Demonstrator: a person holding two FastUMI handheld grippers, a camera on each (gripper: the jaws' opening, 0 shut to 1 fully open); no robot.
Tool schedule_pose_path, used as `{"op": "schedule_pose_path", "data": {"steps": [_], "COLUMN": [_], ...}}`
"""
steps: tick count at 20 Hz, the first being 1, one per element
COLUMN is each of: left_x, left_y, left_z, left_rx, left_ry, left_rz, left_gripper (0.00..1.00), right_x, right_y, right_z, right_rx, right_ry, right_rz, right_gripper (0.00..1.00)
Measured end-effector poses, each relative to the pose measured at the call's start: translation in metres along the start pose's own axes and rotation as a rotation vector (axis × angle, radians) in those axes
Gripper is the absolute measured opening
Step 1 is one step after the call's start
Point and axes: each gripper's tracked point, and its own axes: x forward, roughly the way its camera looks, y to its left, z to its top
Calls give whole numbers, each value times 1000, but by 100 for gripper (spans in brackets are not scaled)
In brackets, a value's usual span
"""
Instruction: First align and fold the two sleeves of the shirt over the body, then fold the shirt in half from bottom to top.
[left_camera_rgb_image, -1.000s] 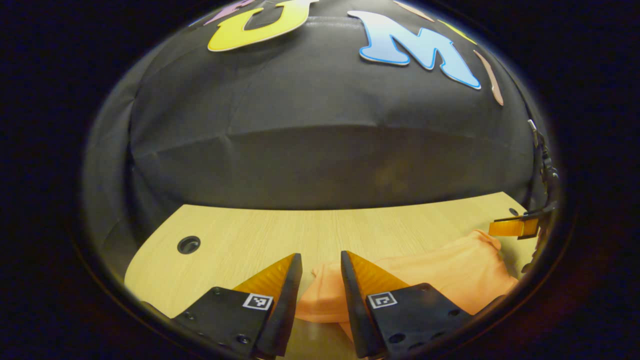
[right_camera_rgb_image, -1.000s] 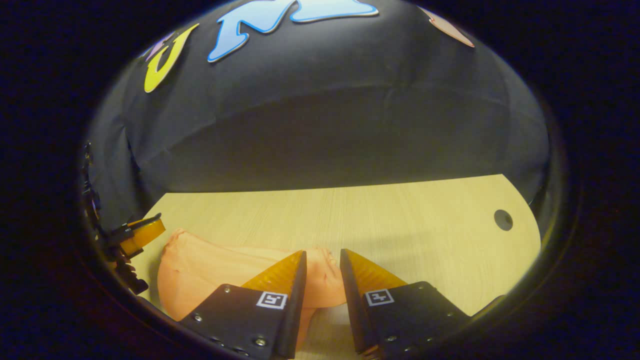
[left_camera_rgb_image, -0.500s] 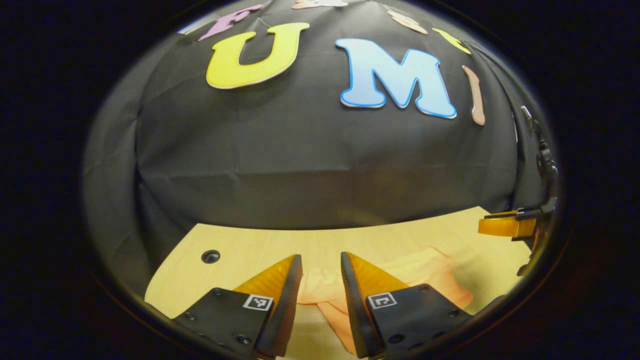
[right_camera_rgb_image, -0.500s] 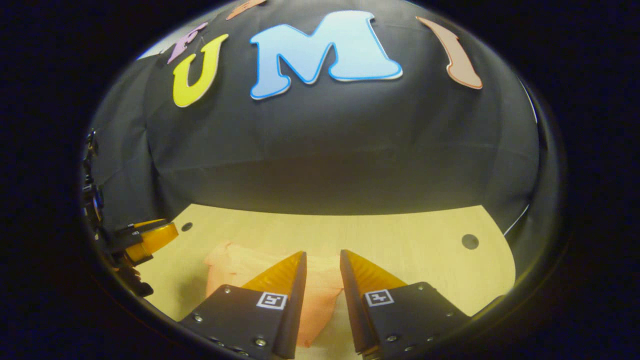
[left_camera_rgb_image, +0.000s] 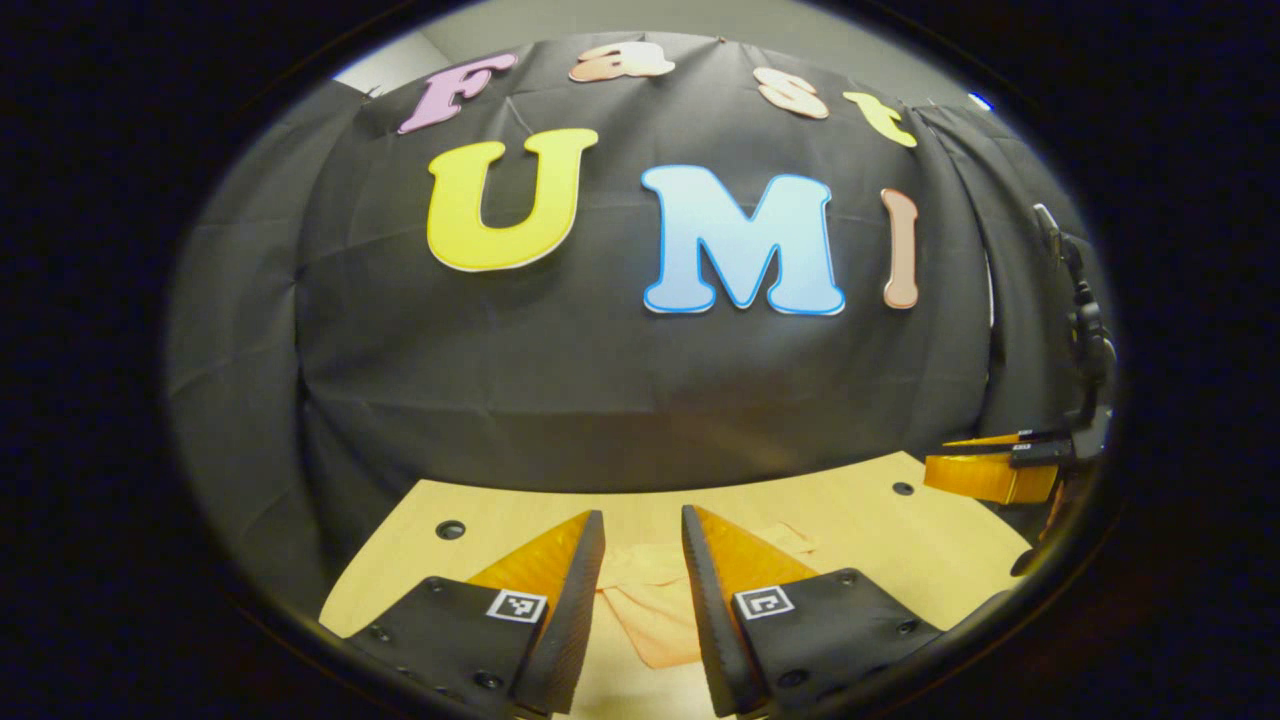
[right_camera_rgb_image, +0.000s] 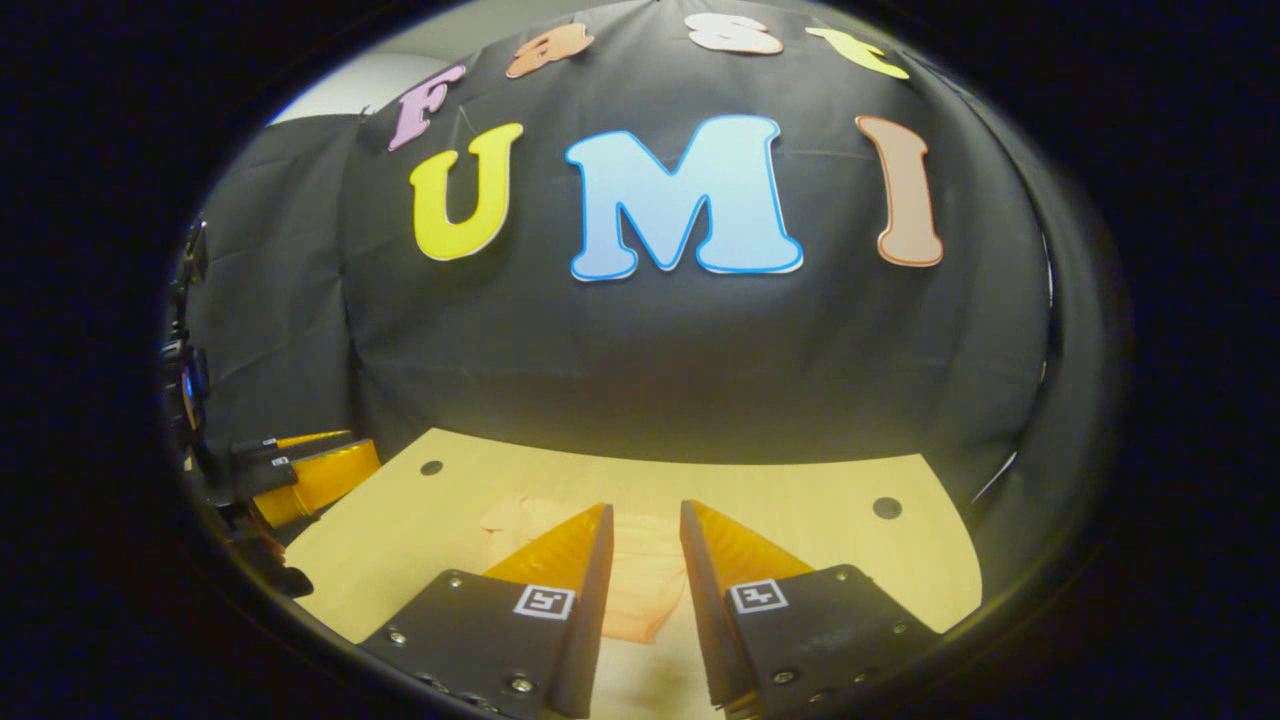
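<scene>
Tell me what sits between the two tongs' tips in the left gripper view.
In the left gripper view, the orange shirt shows through the gap of the left tongs, lying on the wooden table below, untouched by either finger.

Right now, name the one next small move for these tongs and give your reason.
Probably bring both down toward the shirt. The left tongs and right tongs are open, holding nothing, above the table, and the shirt lies bunched there, with no neat fold visible.
</scene>
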Motion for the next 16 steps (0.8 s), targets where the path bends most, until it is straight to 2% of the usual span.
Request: {"op": "schedule_pose_path", "data": {"steps": [8,16], "left_x": [-83,-108], "left_y": [-13,-20], "left_z": [11,3], "left_rx": [-1,-15], "left_ry": [-28,-18], "left_rz": [11,-12], "left_gripper": [54,54], "right_x": [-79,-115], "right_y": [20,18], "right_z": [1,-13], "right_rx": [33,58], "right_ry": [-77,-98], "right_rz": [-11,-54], "right_gripper": [42,42]}}
